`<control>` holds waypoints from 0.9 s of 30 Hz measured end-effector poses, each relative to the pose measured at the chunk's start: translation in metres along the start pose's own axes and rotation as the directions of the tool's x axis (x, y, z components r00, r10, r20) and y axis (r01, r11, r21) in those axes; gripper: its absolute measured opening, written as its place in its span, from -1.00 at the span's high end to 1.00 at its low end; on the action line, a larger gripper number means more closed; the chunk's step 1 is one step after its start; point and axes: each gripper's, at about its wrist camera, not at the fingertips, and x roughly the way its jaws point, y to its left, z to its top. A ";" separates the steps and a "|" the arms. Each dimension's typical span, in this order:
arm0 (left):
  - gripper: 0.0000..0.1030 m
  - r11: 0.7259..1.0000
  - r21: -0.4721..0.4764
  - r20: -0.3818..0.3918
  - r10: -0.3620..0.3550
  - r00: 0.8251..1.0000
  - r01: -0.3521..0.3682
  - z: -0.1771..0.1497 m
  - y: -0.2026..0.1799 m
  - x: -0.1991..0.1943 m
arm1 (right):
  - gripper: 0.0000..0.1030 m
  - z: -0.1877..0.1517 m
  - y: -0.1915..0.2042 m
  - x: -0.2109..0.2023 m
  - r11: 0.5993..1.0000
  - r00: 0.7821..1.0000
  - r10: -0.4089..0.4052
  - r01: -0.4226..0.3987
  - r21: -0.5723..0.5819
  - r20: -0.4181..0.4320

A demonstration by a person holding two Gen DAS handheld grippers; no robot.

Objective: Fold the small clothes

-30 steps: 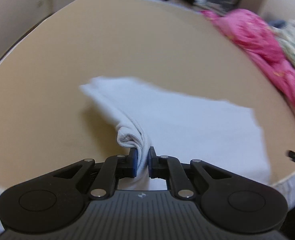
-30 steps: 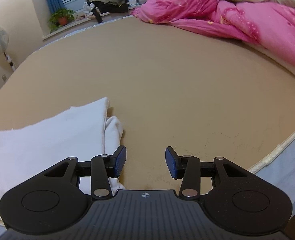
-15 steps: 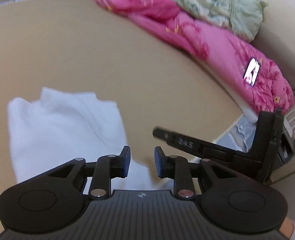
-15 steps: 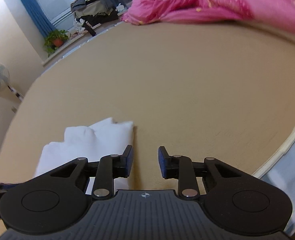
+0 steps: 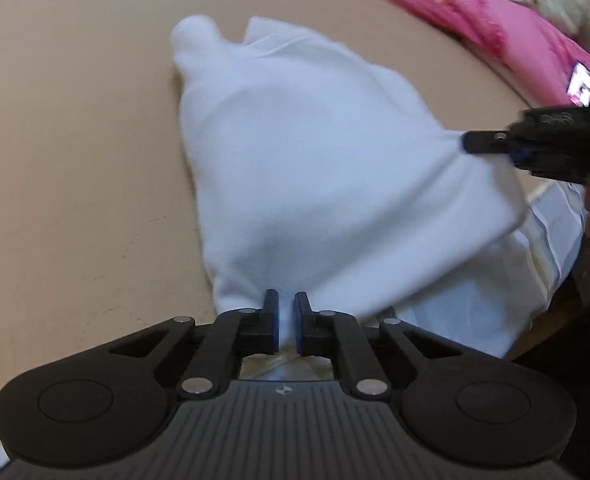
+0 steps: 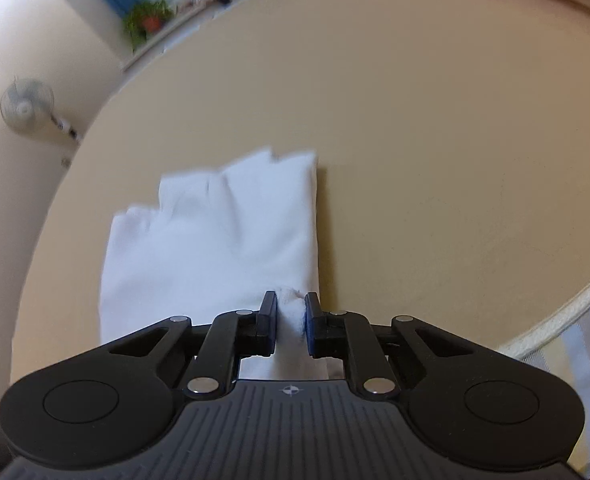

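A small white garment (image 5: 315,152) lies partly folded on the tan bed surface (image 5: 75,140). My left gripper (image 5: 286,320) is shut on its near edge. In the right wrist view the same garment (image 6: 223,232) lies ahead, and my right gripper (image 6: 291,320) is shut on its near right corner, with white cloth bunched between the pads. The right gripper also shows at the right of the left wrist view (image 5: 507,146), holding the garment's corner lifted.
A pink quilt (image 5: 475,12) with a phone (image 5: 581,86) on it lies at the far right. The bed's piped edge (image 6: 555,312) and a striped sheet are at the near right. A fan (image 6: 27,106), a plant (image 6: 147,20) and clutter stand beyond the bed.
Both grippers, open half a second ago, have closed on the garment's near edge. The left gripper had let go of its earlier pinch, swung round and regripped.
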 end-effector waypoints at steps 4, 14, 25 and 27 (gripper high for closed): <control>0.67 0.997 -0.033 -0.033 -0.070 0.997 0.069 0.014 0.015 -0.015 | 0.43 -0.006 0.003 0.013 0.989 0.988 -0.135 0.131 -0.062 -0.072; -0.33 0.959 -0.273 0.110 -0.049 0.993 0.078 0.104 0.089 -0.011 | -0.28 0.024 -0.003 0.023 0.996 0.998 -0.056 0.056 0.073 0.000; 0.14 0.883 -0.431 0.139 -0.137 0.981 0.184 0.110 0.101 0.059 | 0.08 0.023 0.012 0.067 0.991 0.997 -0.038 0.046 0.123 -0.068; 0.28 0.883 -0.420 0.156 -0.157 0.975 0.209 0.107 0.103 0.050 | 0.30 0.019 0.018 0.064 0.992 0.998 -0.031 0.037 0.118 -0.052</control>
